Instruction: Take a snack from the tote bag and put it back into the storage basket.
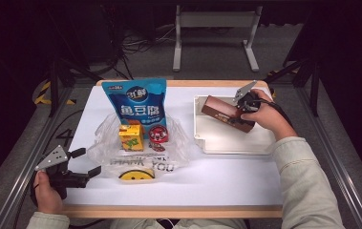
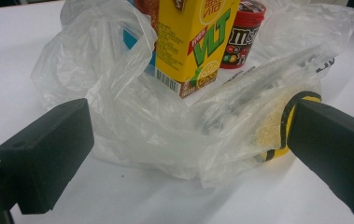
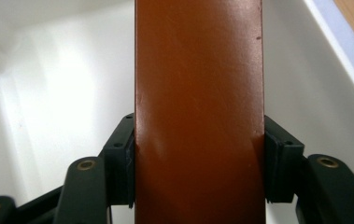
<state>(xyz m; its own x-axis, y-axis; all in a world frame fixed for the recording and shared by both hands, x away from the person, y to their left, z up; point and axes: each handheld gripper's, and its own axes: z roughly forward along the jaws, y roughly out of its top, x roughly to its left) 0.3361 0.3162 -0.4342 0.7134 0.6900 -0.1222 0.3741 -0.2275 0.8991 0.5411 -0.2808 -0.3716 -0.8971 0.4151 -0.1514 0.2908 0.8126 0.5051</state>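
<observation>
Holding brown box over white tray; left jaws standing spread at bag edge.

High view: gripping brown box [image 1: 226,113] with right gripper [image 1: 244,106], box lying tilted over the back half of white tray [image 1: 236,143] at the right of the table [image 1: 217,176]; resting left gripper [image 1: 87,162] at the near left, jaws spread, just beside clear plastic bag [image 1: 140,150]; standing on the bag: blue pouch [image 1: 138,102], yellow carton [image 1: 131,137], red tub [image 1: 158,135].
Left gripper view: flanking crumpled bag [image 2: 165,126] with both black jaws wide apart, nothing pinched; showing yellow carton [image 2: 195,42] upright behind the bag's folds, red tub [image 2: 242,35] just beside it.
Right gripper view: pinching brown box [image 3: 198,112] between both pads, one pressing each side; showing white tray wall [image 3: 305,79] behind.
</observation>
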